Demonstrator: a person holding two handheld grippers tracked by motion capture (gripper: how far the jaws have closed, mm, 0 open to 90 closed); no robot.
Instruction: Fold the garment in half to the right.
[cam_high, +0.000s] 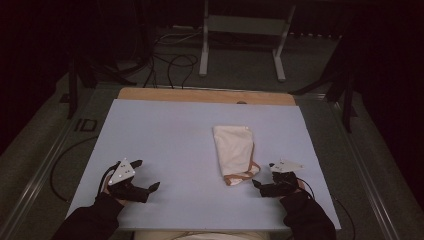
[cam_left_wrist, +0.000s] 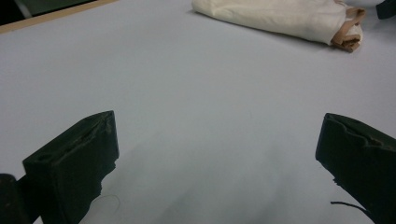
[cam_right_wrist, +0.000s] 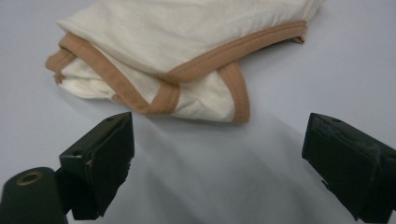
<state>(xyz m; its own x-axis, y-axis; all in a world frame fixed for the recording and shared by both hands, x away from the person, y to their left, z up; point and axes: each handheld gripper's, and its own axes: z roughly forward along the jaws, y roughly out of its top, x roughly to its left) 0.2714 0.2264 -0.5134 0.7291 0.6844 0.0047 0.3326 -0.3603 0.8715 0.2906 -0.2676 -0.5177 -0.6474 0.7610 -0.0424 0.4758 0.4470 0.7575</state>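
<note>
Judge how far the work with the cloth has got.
Done: the cream garment with tan trim lies folded on the pale blue mat. In hand: nothing; the right tongs are open just short of it, the left tongs open and apart. Left: any grasp.

A pale blue mat (cam_high: 165, 135) covers the wooden table (cam_high: 200, 94). Beyond the table, black cables (cam_high: 170, 62) lie on the floor beside a grey metal stand (cam_high: 245, 30).

Folded garment (cam_high: 234, 153) on table (cam_high: 165, 135), probably right of centre.
</note>
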